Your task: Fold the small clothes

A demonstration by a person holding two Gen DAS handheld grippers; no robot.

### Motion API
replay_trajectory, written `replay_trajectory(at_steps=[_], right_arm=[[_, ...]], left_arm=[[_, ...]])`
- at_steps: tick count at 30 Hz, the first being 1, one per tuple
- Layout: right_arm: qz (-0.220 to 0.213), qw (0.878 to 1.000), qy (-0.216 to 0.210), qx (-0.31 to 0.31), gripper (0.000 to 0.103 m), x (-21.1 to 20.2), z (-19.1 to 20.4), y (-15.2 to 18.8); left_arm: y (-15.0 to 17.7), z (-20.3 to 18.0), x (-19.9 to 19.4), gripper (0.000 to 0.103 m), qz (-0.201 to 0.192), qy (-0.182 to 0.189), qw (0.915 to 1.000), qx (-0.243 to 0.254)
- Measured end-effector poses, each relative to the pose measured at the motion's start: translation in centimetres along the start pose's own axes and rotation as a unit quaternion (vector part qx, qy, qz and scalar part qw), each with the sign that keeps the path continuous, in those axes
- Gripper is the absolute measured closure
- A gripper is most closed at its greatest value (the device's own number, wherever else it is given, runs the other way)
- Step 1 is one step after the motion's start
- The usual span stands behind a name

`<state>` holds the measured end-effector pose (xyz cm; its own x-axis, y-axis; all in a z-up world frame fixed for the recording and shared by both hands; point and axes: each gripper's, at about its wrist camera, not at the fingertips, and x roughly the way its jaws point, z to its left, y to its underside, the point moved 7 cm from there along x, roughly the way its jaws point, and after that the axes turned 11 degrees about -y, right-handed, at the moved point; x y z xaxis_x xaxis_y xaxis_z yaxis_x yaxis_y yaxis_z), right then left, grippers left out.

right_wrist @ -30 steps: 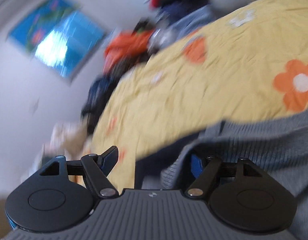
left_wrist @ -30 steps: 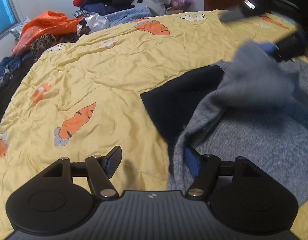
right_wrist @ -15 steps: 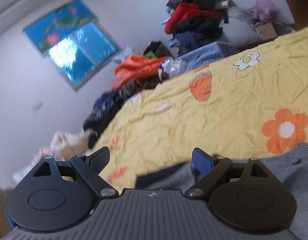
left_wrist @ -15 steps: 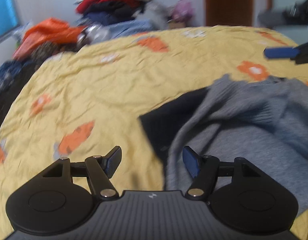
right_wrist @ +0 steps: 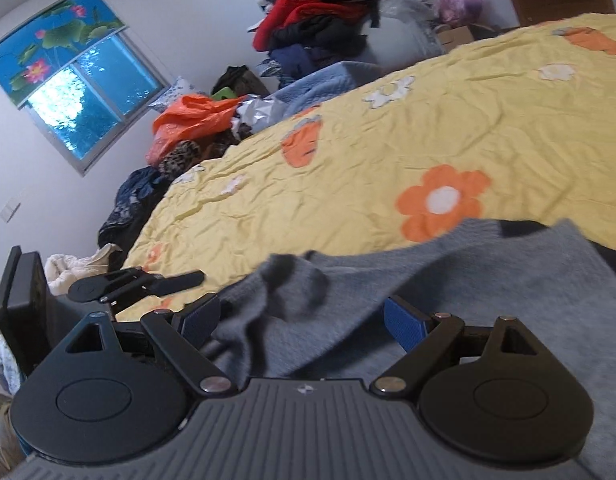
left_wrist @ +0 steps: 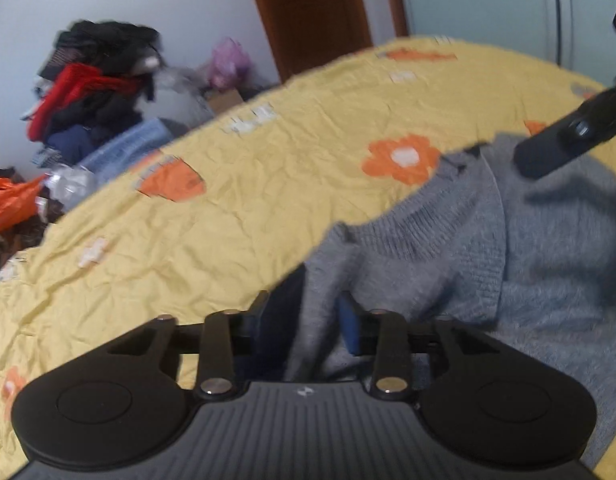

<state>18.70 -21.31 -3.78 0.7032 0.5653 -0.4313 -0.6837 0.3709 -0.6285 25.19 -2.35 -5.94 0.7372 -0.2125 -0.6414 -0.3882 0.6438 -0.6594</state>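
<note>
A grey knitted sweater [left_wrist: 488,260] lies rumpled on the yellow flowered quilt [left_wrist: 227,220], with a dark garment [left_wrist: 283,308] under its left edge. My left gripper [left_wrist: 305,320] is closing its jaws on a raised fold of the sweater's edge, and grey and dark cloth fills the gap. My right gripper [right_wrist: 299,316] stands wide open just over the sweater [right_wrist: 468,280], its pads clear of the cloth. One finger of the right gripper [left_wrist: 548,152] shows above the sweater's far side. The left gripper [right_wrist: 139,280] appears at the left in the right wrist view.
A tall pile of clothes [right_wrist: 316,12] and an orange bag [right_wrist: 195,116] crowd the bed's far side under a window [right_wrist: 87,108]. A wooden door [left_wrist: 308,12] stands behind the bed. Bare quilt [right_wrist: 388,140] stretches beyond the sweater.
My left gripper has swung toward the sweater's edge and its jaws have narrowed onto the cloth. The right gripper's jaws have widened, and it has drawn back from the sweater's lifted part, which has dropped.
</note>
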Motion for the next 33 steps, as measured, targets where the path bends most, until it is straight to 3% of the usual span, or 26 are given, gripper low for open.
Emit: replay_trajectory(at_steps=[4, 9, 13, 16, 19, 23, 25, 26, 29, 33], right_arm=[[-0.005, 1.000, 0.015, 0.013, 0.013, -1.0, -1.4, 0.5], [-0.004, 0.999, 0.027, 0.026, 0.013, -1.9, -3.1, 1.3], [-0.006, 0.999, 0.028, 0.028, 0.013, -2.3, -3.7, 1.7], [-0.010, 0.999, 0.035, 0.016, 0.013, -2.3, -3.7, 1.5], [-0.012, 0.997, 0.075, -0.029, 0.012, -2.2, -3.9, 1.2], [0.001, 0.984, 0.164, -0.073, 0.014, -1.8, -6.6, 0.9], [-0.005, 0.965, 0.244, -0.096, 0.016, -2.5, -7.8, 0.7], [-0.018, 0.960, 0.259, -0.102, 0.016, -3.1, -7.8, 0.6], [-0.050, 0.966, 0.233, -0.095, 0.015, -5.3, -7.7, 0.3], [-0.037, 0.965, 0.240, -0.103, 0.015, -7.2, -8.1, 1.5]], left_arm=[[0.7, -0.9, 0.4, 0.098, 0.008, 0.006, 0.9998, 0.017], [0.3, 2.2, -1.0, 0.099, -0.016, -0.028, 0.9980, -0.054], [1.1, 6.3, 0.9, 0.099, 0.029, -0.054, 0.9887, -0.137], [2.4, 6.6, 2.4, 0.098, 0.064, -0.057, 0.9853, -0.148], [3.0, 6.5, 2.5, 0.096, 0.068, -0.084, 0.9838, -0.143], [2.5, 7.3, 0.8, 0.096, 0.049, -0.129, 0.9779, -0.157], [2.0, 7.0, -0.3, 0.096, 0.037, -0.103, 0.9806, -0.163], [1.8, 6.5, -0.7, 0.096, 0.034, -0.090, 0.9819, -0.163], [2.3, 4.7, -2.3, 0.096, 0.027, -0.078, 0.9845, -0.155], [4.9, 2.6, -4.4, 0.094, 0.031, -0.040, 0.9854, -0.163]])
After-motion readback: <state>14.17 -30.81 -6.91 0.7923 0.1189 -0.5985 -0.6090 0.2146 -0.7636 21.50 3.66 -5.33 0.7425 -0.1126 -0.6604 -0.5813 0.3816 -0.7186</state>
